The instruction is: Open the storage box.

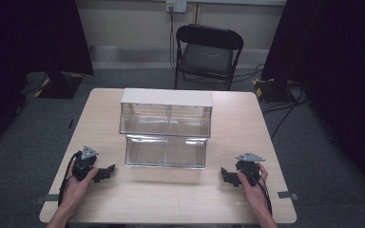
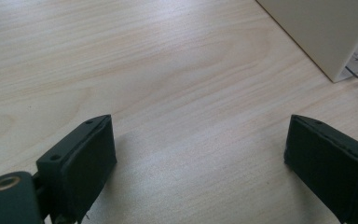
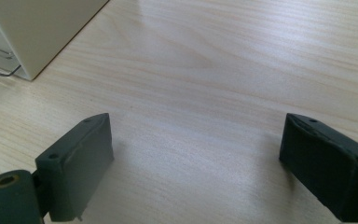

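My left gripper (image 1: 105, 172), at the lower left of the high view, is black with a grey three-cornered plate on top and a black cable looping beside the wrist. My right gripper (image 1: 227, 176), lower right, matches it. My forearms are bare, with no sleeves showing. In both gripper views the jaws are thick black blocks with small screw holes, and a brass-ringed hole sits at bottom left.
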